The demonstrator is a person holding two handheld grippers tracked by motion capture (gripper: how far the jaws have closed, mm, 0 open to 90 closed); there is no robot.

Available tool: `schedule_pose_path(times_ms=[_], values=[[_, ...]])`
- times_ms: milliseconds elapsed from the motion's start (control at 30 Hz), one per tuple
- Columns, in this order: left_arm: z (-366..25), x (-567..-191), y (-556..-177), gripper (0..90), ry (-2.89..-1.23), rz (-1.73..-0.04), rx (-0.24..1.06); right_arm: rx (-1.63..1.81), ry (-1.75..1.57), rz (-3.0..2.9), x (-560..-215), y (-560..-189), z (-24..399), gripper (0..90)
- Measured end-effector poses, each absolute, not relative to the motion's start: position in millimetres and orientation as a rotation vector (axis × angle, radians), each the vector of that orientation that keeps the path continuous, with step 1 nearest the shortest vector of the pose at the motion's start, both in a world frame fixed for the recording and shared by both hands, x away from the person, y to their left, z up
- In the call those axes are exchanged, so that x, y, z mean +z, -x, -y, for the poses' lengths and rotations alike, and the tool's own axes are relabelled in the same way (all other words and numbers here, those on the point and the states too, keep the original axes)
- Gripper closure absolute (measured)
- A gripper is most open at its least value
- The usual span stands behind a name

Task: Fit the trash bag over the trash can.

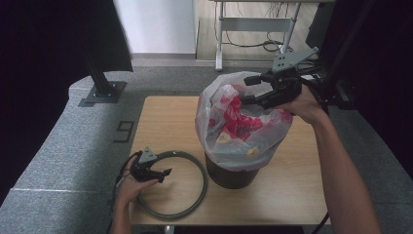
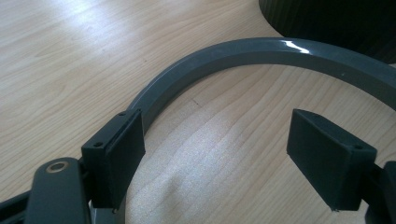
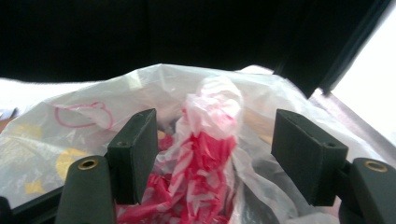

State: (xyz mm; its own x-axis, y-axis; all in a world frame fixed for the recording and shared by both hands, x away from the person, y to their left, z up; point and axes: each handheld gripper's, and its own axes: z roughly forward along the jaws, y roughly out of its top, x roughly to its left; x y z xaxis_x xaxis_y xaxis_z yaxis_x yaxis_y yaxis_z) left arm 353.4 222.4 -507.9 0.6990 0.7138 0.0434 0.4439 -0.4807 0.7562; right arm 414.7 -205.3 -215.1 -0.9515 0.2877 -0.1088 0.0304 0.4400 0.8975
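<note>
**Right gripper at bag rim, left gripper parked on ring**

Far left: grey carpet floor, black stand base (image 1: 103, 91) beyond the table's left corner. Wooden table (image 1: 160, 117) mostly bare on its left half.

Front left: left gripper (image 1: 155, 171) rests low on the table, jaws spread, nothing pinched. In the left gripper view one jaw sits right at the grey ring (image 2: 243, 53), the other stands apart over bare wood inside the ring's curve (contact with the ring can't be confirmed). The grey ring (image 1: 197, 168) lies flat on the table, its right edge just beside the dark bin (image 1: 229, 176).

Centre: the bin stands upright, lined with a clear plastic bag (image 1: 214, 105) draped over its rim; a bunched red-and-white plastic bag (image 1: 238, 119) sits inside.

Right: right gripper (image 1: 260, 90) hovers at the bag's upper right rim, jaws wide, released. In the right gripper view the red-and-white wad (image 3: 210, 140) rises between the jaws, touching neither pad; the clear bag's (image 3: 70, 140) far wall stands behind it.

Background: desk legs and cables on the floor.
</note>
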Motion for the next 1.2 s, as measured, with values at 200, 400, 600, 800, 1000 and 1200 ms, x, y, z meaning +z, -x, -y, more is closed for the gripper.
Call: schedule_pose_path(times_ms=[200,400,600,800,1000,1200], values=[[-223.2,-507.6,-353.2,19.1,-2.150,-0.881,0.459,1.303,-0.226,-2.632,-218.2,-424.3,175.3,34.7],[-223.9,-507.8,-353.1,19.2,-2.149,-0.880,0.457,1.051,-0.234,-2.755,-241.4,-435.5,140.5,36.0],[-225.9,-505.7,-352.5,19.2,-2.136,-0.878,0.460,0.906,-0.289,-2.814,-267.1,-453.0,119.0,35.6],[-226.0,-506.6,-353.4,19.2,-2.138,-0.876,0.455,0.829,-0.350,-2.866,-287.1,-466.8,106.8,35.0],[-227.6,-505.6,-352.5,19.2,-2.132,-0.876,0.458,0.687,-0.386,-2.908,-306.5,-473.3,100.8,35.8],[-227.2,-506.0,-352.9,19.2,-2.134,-0.876,0.455,0.693,-0.372,-2.892,-306.9,-472.1,105.2,32.2]])
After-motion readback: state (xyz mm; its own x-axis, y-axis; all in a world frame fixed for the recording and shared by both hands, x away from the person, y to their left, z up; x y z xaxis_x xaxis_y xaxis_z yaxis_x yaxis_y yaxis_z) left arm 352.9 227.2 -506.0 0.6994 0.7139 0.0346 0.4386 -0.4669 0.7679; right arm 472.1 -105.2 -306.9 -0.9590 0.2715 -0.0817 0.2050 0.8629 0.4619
